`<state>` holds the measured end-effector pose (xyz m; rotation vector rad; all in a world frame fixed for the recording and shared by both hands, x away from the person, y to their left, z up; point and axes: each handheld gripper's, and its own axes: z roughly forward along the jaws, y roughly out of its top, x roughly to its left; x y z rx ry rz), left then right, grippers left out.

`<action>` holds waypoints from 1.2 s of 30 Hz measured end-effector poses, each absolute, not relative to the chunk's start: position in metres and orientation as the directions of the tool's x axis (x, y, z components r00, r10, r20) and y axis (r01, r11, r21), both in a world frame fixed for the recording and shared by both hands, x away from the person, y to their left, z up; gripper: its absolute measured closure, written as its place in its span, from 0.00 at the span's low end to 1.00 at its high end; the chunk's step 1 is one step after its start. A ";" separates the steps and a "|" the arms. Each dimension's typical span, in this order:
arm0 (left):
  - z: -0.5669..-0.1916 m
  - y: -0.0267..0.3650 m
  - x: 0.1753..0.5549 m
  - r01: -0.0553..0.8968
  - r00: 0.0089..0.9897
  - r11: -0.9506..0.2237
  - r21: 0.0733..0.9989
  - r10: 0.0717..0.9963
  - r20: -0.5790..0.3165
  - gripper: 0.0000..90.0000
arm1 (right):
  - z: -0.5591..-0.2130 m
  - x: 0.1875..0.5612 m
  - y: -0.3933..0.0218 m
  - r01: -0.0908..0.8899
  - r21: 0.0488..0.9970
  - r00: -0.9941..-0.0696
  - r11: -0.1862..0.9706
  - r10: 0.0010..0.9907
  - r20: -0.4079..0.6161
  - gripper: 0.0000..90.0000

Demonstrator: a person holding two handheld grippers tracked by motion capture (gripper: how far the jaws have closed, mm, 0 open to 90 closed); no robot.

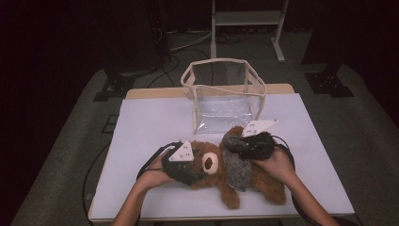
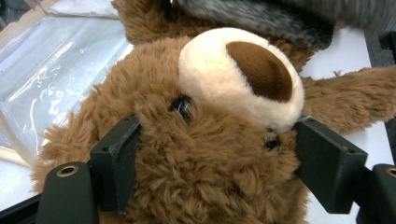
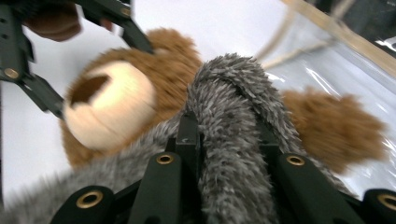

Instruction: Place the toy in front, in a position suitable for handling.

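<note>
Teddy bear [image 1: 214, 172] lies on the table [image 1: 141, 122] before the clear bag [image 1: 223, 94], not yet inside. Left gripper [image 2: 205, 154] clamps its head; right gripper [image 3: 229, 149] pinches the grey scarf [image 3: 233, 107].

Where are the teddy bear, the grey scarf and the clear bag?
Teddy bear [image 2: 243, 70], left gripper view, on its cream muzzle.
Grey scarf [image 3: 236, 121], right gripper view, on the pinched fold.
Clear bag [image 1: 221, 87], high view, on its front wall.
</note>
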<state>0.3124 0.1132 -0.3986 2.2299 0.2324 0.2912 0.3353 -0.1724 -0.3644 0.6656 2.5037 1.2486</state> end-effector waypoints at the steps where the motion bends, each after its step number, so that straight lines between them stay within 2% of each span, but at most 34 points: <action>1: -0.399 0.113 0.312 0.066 0.956 -0.620 0.782 0.264 0.130 0.25 | -0.365 0.335 -0.180 0.296 0.806 -0.852 0.512 0.523 -0.019 0.78; 6: -0.396 0.114 0.313 0.066 0.955 -0.620 0.782 0.267 0.131 0.25 | -0.369 0.335 -0.215 0.342 0.825 -0.814 0.451 0.580 0.020 0.78; 10: -0.388 0.118 0.313 0.056 0.961 -0.614 0.787 0.247 0.124 0.25 | -0.375 0.330 -0.226 0.355 0.830 -0.804 0.430 0.594 0.036 0.79; 14: -0.381 0.121 0.312 0.056 0.963 -0.566 0.823 0.248 0.105 0.31 | -0.375 0.326 -0.223 0.348 0.829 -0.814 0.438 0.580 0.035 0.79; 19: -0.386 0.118 0.313 0.071 0.969 -0.560 0.826 0.236 0.076 0.33 | -0.367 0.323 -0.210 0.320 0.840 -0.833 0.439 0.552 0.029 0.79; 26: -0.389 0.117 0.310 0.047 0.970 -0.590 0.806 0.220 0.105 0.33 | -0.365 0.327 -0.183 0.284 0.830 -0.865 0.480 0.502 0.006 0.79; 30: -0.390 0.117 0.310 0.041 0.969 -0.591 0.806 0.219 0.112 0.33 | -0.366 0.329 -0.197 0.303 0.837 -0.850 0.456 0.527 0.020 0.79; 36: -0.392 0.114 0.309 0.023 0.966 -0.608 0.794 0.219 0.140 0.30 | -0.377 0.329 -0.242 0.378 0.844 -0.790 0.381 0.608 0.080 0.79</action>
